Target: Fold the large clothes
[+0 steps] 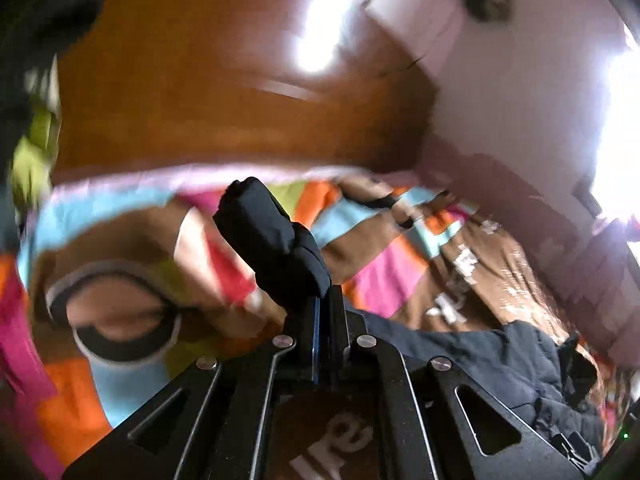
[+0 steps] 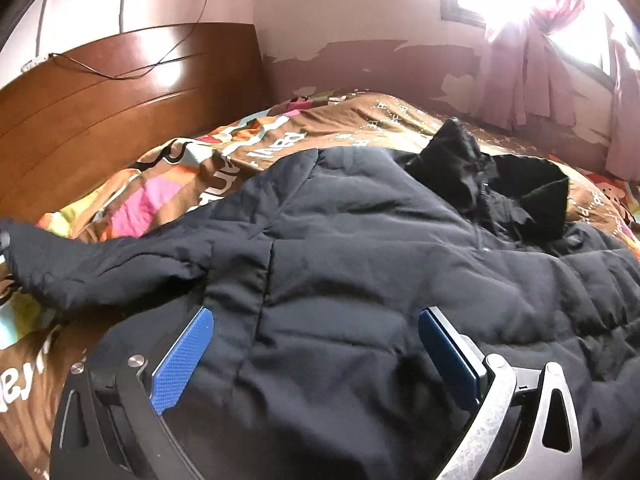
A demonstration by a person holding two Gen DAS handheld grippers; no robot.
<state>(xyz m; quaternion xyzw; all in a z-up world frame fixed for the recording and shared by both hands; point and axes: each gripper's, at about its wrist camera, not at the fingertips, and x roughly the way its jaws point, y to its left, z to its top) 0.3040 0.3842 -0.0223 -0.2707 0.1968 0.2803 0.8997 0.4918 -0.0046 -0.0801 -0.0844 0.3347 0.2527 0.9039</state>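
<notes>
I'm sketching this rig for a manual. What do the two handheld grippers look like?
The left gripper has black angular linkage arms with slotted cutouts, silver round rivets and a thin blue strip between its jaws. The right gripper has textured blue pads, a black frame on one side and a scuffed silver-grey arm on the other.

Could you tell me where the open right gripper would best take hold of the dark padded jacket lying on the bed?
Probably the jacket at its near edge, under the right gripper. Its open jaws already straddle a padded panel there, so come straight down from above and pinch a ridge of fabric. The body lies flat on the bedspread, and the left gripper is shut on the sleeve, so a second hold on the body suits folding.
</notes>
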